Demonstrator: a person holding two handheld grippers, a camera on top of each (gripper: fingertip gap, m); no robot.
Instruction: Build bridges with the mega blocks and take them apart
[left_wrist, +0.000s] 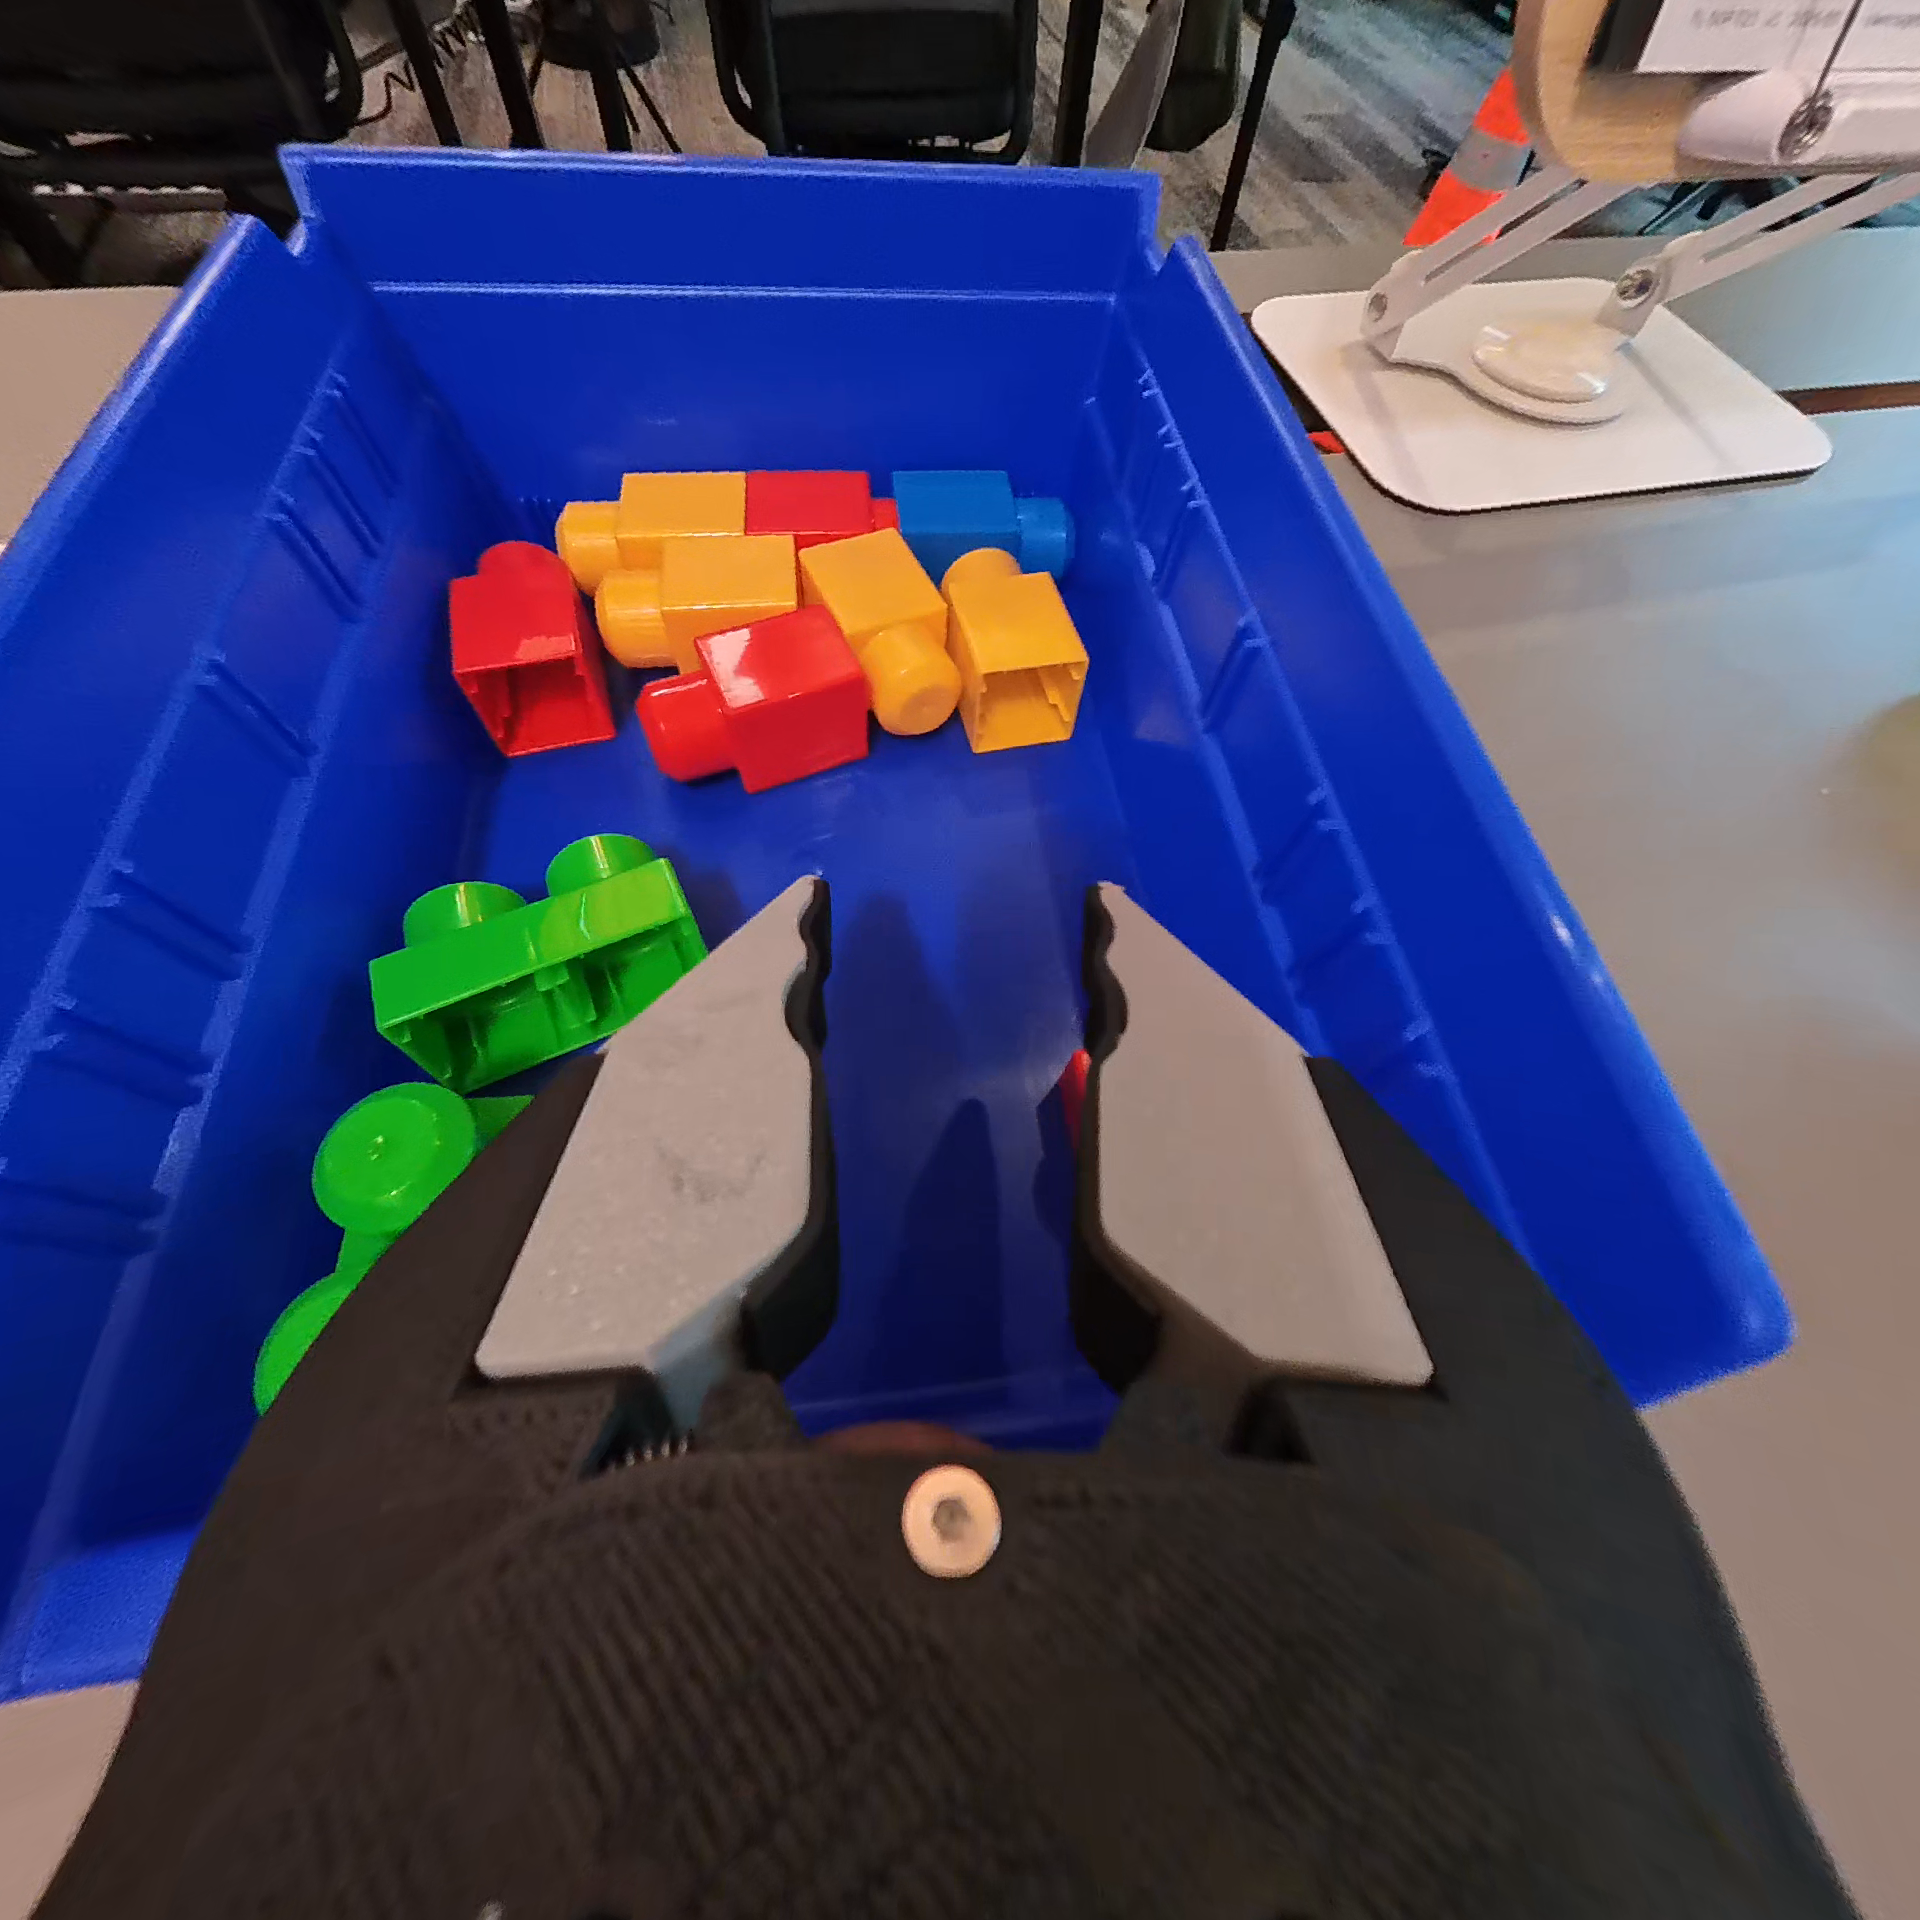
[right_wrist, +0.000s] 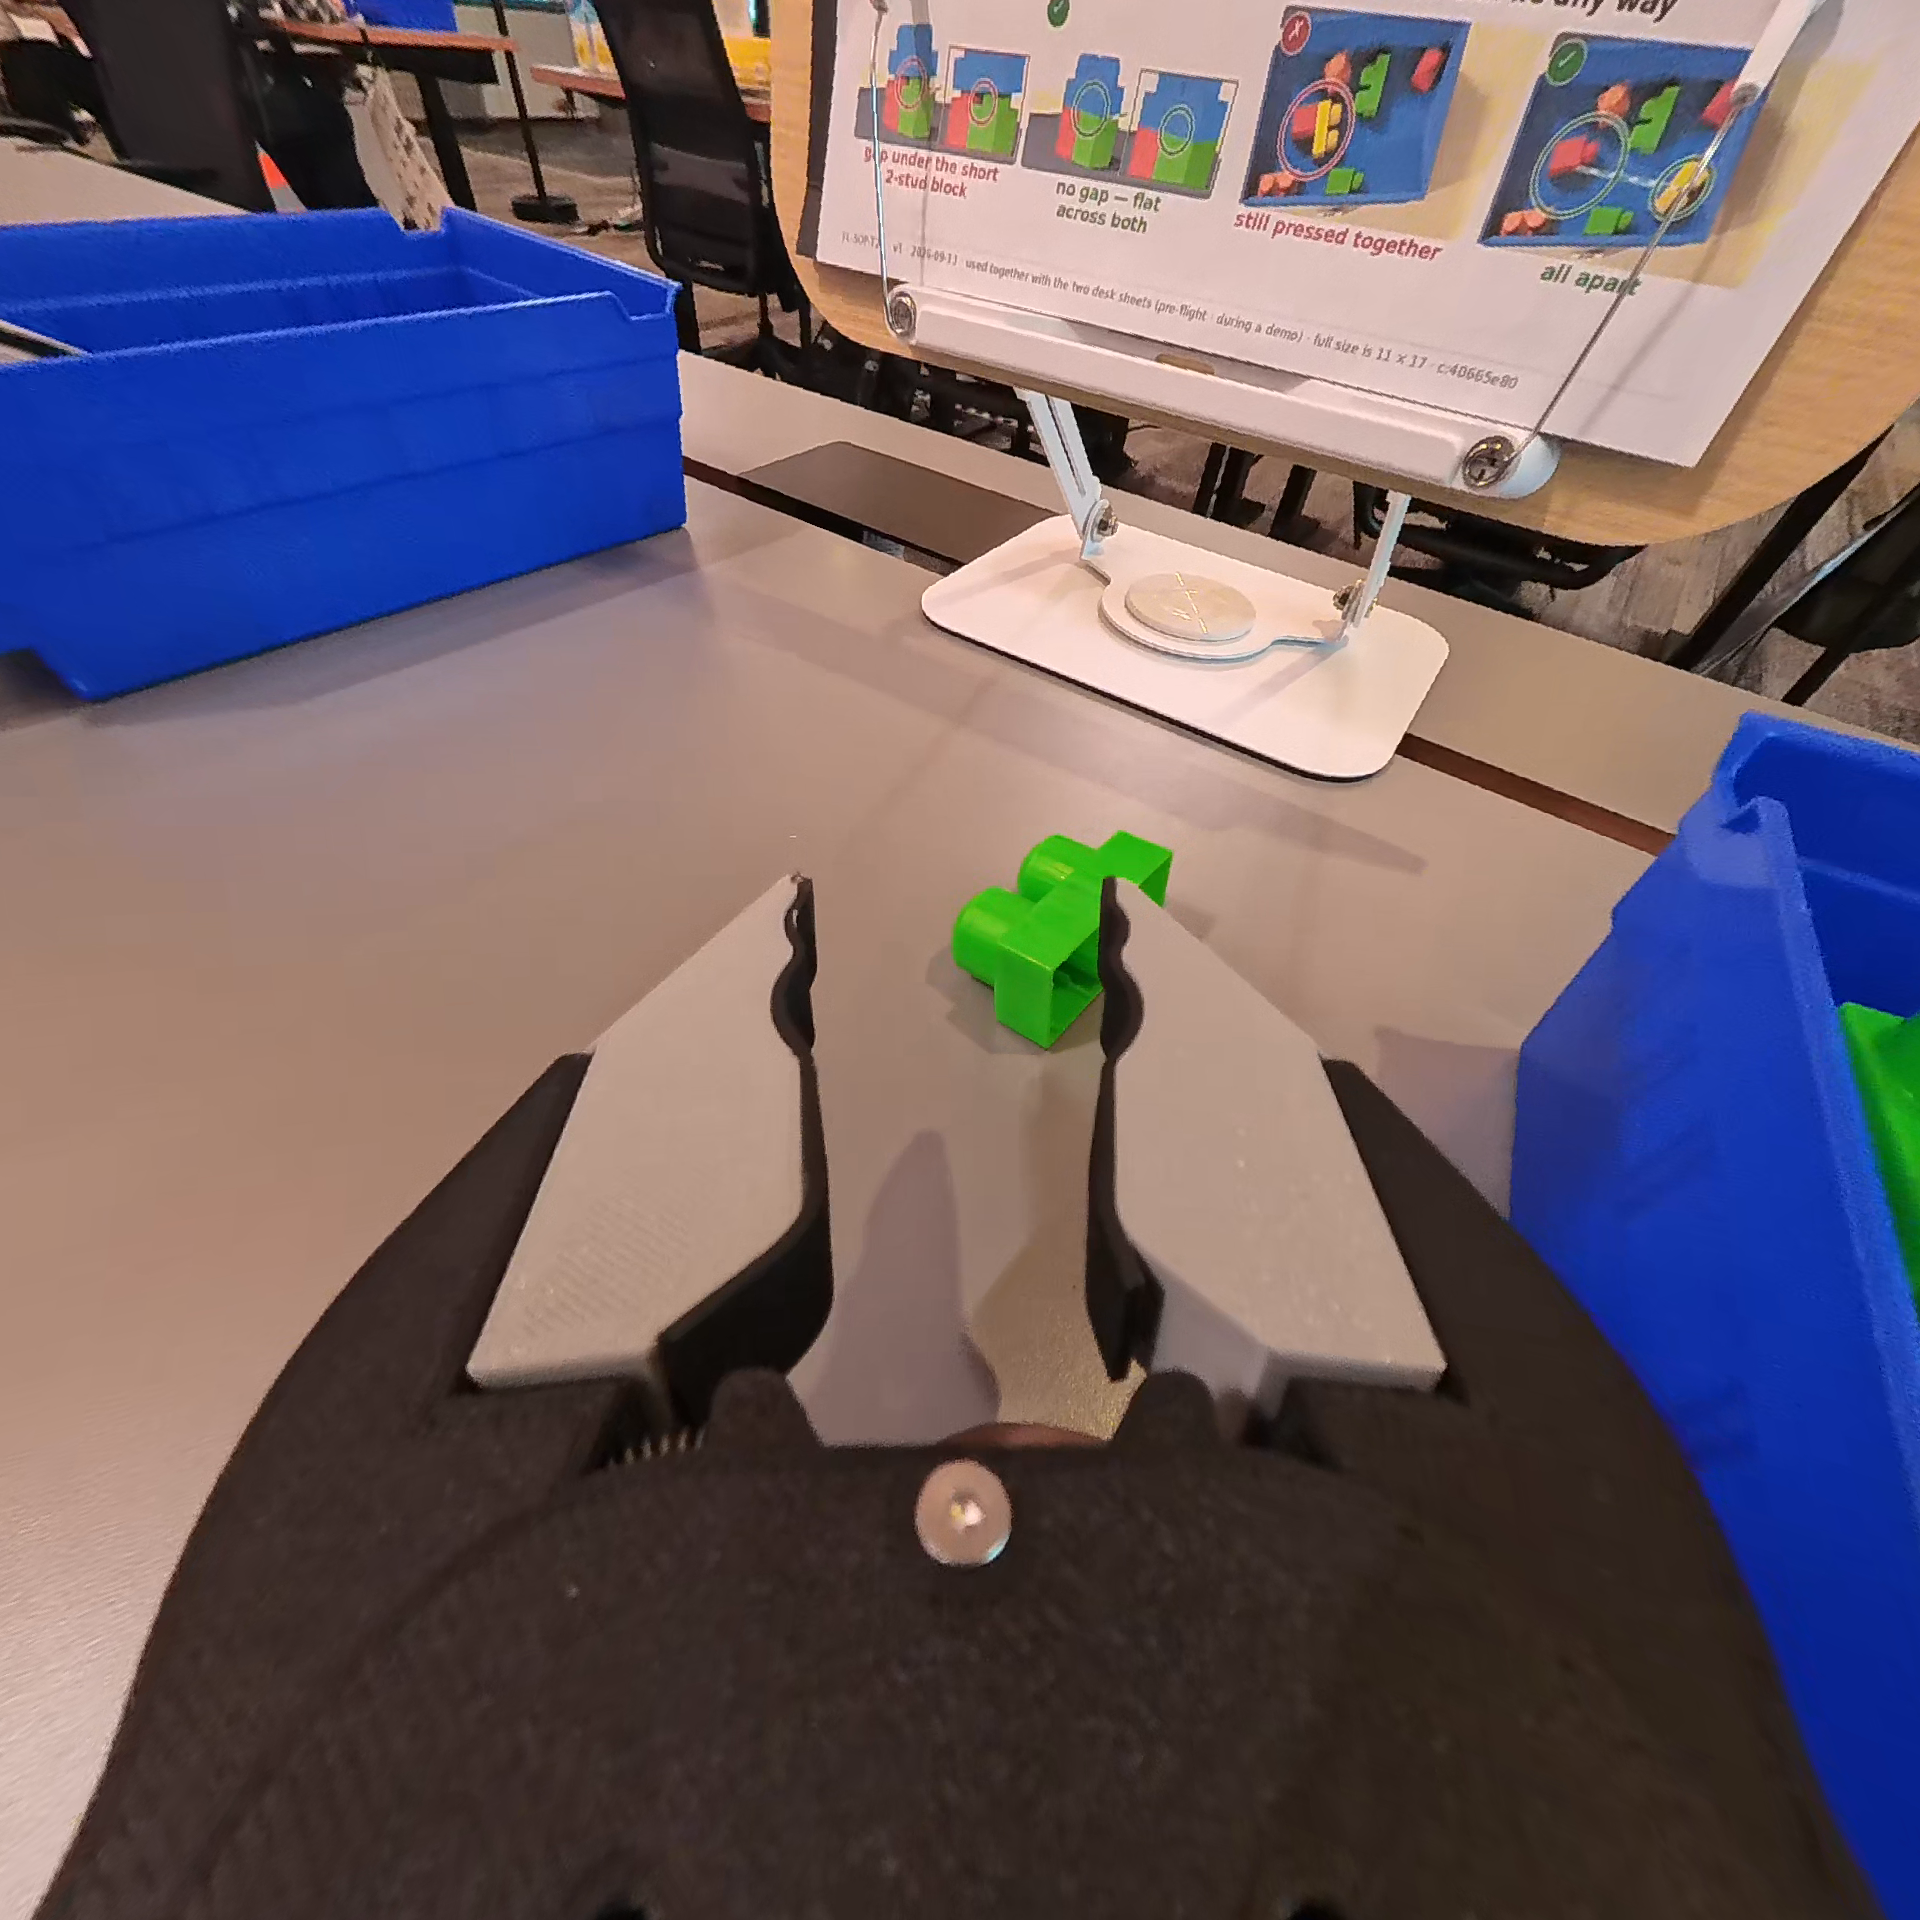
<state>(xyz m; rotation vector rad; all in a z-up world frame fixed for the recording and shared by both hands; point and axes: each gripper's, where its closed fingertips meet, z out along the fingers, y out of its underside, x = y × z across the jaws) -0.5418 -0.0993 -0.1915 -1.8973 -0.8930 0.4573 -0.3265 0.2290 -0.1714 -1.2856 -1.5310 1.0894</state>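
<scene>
Left gripper (left_wrist: 956, 904) hangs over the blue bin (left_wrist: 727, 229), jaws spread, empty; loose red/yellow/blue blocks (left_wrist: 769, 603) bunch at 12 o'clock, green 2-stud block (left_wrist: 530, 956) at 9. Right gripper (right_wrist: 956, 904), also spread w/ nothing in it, faces a green block (right_wrist: 1049, 935) lying on its side on the table (right_wrist: 416, 831), approx 1 o'clock. Risk: tipped block's rounded studs could twist or squirt out of a pinch.
</scene>
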